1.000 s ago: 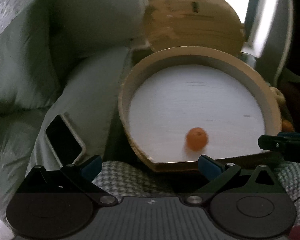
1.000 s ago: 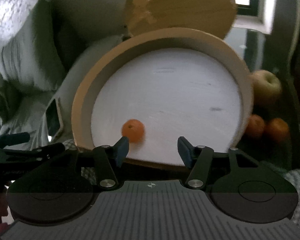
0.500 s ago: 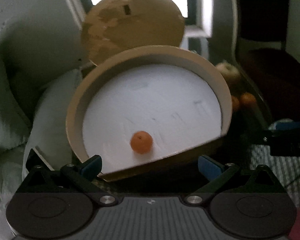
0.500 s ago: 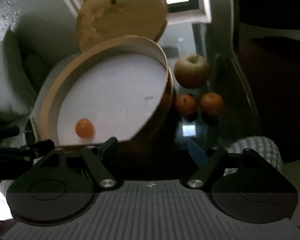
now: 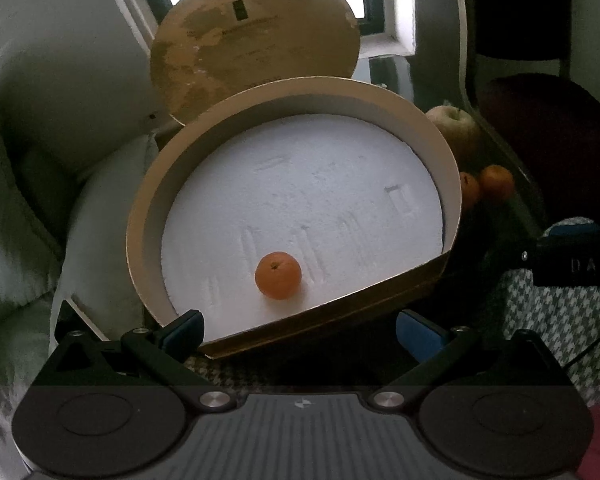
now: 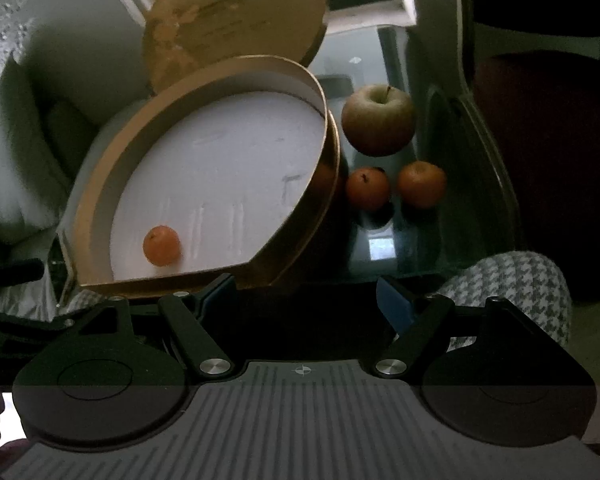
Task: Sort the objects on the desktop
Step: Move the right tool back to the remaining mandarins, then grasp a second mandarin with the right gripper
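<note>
The left gripper has its jaws spread wide and holds nothing. Straight ahead of them, just past the tips, sits a round box with a white foam floor, and one small orange lies on that foam between the lines of the two jaws. Behind the box its round lid stands tilted up.

The right gripper is likewise spread wide with nothing between its jaws. The box lies ahead and to the left of them, the orange inside it. Ahead and slightly right, on the dark glass tabletop, rest two loose oranges side by side, just beside the box wall. An apple sits beyond them. A houndstooth cloth lies to the right of the jaws.
</note>
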Available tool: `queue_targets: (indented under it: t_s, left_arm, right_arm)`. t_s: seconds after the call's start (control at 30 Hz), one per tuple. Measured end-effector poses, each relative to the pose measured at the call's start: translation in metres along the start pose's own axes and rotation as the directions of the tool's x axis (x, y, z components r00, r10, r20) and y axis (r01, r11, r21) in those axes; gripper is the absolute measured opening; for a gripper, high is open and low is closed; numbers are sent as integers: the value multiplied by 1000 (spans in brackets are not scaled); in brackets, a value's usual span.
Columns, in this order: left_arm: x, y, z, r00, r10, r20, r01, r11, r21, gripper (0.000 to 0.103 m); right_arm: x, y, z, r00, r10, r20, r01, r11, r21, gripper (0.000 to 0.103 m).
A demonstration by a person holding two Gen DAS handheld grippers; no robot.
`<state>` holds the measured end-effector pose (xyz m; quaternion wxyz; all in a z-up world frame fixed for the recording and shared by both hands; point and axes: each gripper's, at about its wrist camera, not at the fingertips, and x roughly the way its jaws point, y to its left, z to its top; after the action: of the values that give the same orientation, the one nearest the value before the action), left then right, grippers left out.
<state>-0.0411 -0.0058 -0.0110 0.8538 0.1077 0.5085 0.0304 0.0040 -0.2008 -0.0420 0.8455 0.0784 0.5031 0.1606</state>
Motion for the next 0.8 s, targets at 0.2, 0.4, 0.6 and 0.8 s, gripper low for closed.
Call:
queue_targets:
  t_s: [0.2,0.4,0.6,0.8]
  left_arm:
    - [5,-6,12,1000,0,-2,0,1000,20,102]
    - [11,-13,23,1000,-8,-10,9,999,45,102]
    - [22,-16,33,1000,-17,-25,19,998,57,102]
    - [34,-14,43,999,-18,-42,20,999,41,102]
  right_arm:
    - [5,-11,3,1000,-10,5,10,999,39,82]
    - [10,-28,11,1000,-25,4,25,997,77,82]
    - [19,-47,21,999,-52,7,51,992,115,82]
    - [35,-65,33,995,-101,6,99,984,150,74]
